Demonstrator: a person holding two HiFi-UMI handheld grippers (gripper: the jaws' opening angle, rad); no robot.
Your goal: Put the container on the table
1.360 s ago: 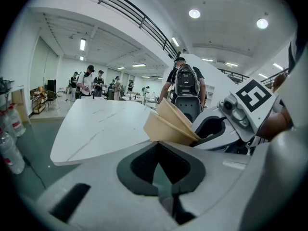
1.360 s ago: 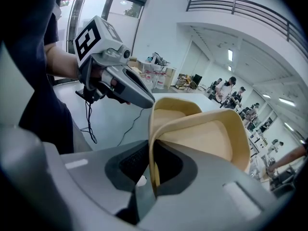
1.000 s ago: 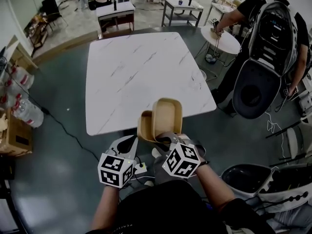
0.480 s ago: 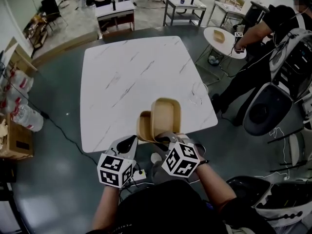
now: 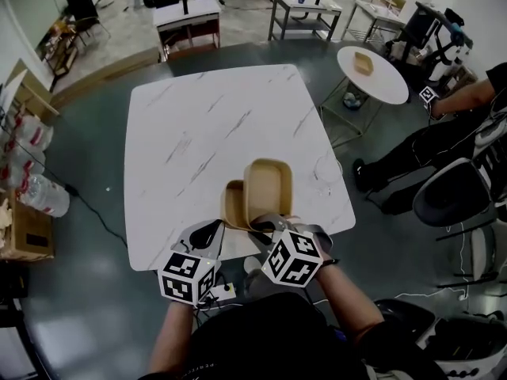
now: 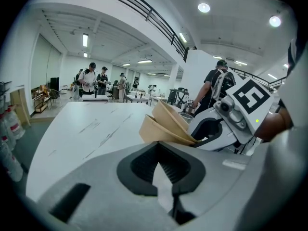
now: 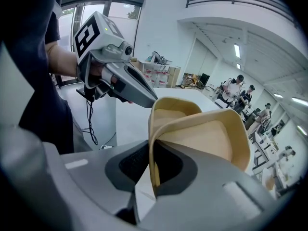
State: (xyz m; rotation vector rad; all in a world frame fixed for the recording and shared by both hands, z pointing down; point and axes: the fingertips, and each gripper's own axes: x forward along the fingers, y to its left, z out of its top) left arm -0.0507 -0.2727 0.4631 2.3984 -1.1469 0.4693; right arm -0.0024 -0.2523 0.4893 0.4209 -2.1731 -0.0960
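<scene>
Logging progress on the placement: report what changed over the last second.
The tan paper container, carried in the right tongs, moved forward, from above the near edge of the white marble-patterned table to further in over its top. Unchanged: the right tongs stay shut on the container's rim, and the left tongs stay shut and empty beside it.

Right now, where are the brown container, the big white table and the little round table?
brown container [image 5: 268,187]: head view, floor of its larger tray.
big white table [image 5: 206,133]: head view, bare marble top.
little round table [image 5: 390,81]: head view, bare part of its top.
</scene>
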